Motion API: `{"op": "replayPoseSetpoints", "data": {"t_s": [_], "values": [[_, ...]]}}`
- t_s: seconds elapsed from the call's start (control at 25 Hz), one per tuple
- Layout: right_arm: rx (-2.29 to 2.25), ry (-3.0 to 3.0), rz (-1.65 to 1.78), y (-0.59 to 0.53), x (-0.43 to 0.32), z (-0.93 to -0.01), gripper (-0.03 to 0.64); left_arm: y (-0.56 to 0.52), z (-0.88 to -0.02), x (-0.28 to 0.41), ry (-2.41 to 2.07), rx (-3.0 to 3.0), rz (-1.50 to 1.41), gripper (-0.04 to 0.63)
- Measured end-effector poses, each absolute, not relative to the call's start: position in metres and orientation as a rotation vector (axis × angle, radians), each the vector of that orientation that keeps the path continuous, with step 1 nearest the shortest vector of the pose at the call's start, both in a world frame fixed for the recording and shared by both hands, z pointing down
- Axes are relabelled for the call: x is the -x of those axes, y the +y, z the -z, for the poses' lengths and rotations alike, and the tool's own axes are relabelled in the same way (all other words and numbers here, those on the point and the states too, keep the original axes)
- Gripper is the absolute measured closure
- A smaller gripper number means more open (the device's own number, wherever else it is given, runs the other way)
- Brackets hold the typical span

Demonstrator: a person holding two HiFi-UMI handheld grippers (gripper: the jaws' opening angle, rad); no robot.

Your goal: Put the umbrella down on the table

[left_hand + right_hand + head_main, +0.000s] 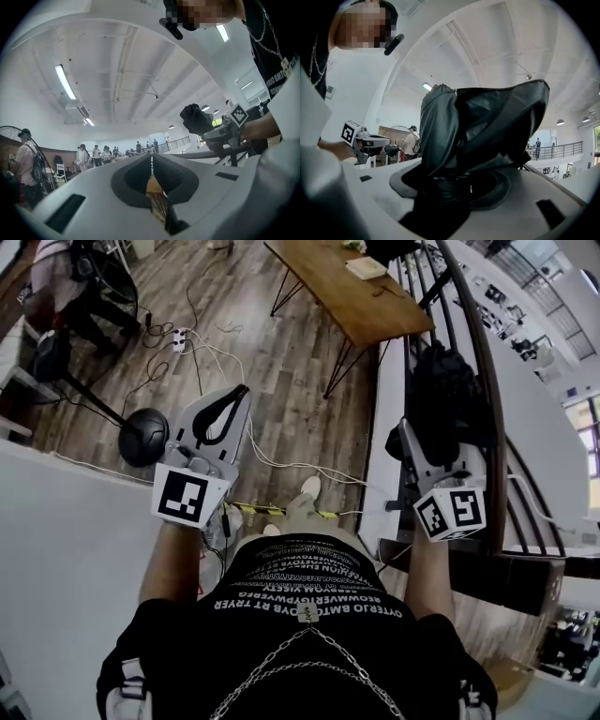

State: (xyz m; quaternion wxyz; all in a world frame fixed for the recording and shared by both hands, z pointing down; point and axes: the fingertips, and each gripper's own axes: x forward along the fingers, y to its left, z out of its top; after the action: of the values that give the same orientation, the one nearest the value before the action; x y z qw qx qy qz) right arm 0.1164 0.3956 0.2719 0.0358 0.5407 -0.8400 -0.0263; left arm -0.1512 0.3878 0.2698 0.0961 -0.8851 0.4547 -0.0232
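Note:
A folded black umbrella (443, 395) sticks forward out of my right gripper (424, 448), whose jaws are shut on its lower end. In the right gripper view the umbrella's crumpled black fabric (483, 124) fills the middle, and the pinched part sits between the jaws of the right gripper (451, 187). My left gripper (240, 391) is held out at the left, shut, with its fingertips meeting and nothing between them; the left gripper view shows the same at the left gripper (151, 157). That view also shows the umbrella (196, 119) off to the right. A long wooden table (330, 298) stands ahead on the wooden floor.
A dark curved railing (489, 418) runs close beside the right gripper. A book (366, 268) lies on the table. Cables and a power strip (180, 337) trail over the floor, and a black round stand base (142, 437) sits at the left. Several people stand in the distance.

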Motion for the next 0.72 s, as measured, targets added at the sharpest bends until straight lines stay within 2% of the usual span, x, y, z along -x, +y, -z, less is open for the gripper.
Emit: {"op": "replayPoseSetpoints", "data": {"t_s": [0.36,0.72], "values": [[-1.547,-2.608,0.133,0.353,-0.13,-0.272,0.347,0.336,-0.288,0.116,1.362,2.676,0.142,0.56],[-1.554,-2.683,0.01,0.284,-0.172,-0.282,0.347,0.26,-0.287,0.092,1.451,2.629,0.13,0.56]]}}
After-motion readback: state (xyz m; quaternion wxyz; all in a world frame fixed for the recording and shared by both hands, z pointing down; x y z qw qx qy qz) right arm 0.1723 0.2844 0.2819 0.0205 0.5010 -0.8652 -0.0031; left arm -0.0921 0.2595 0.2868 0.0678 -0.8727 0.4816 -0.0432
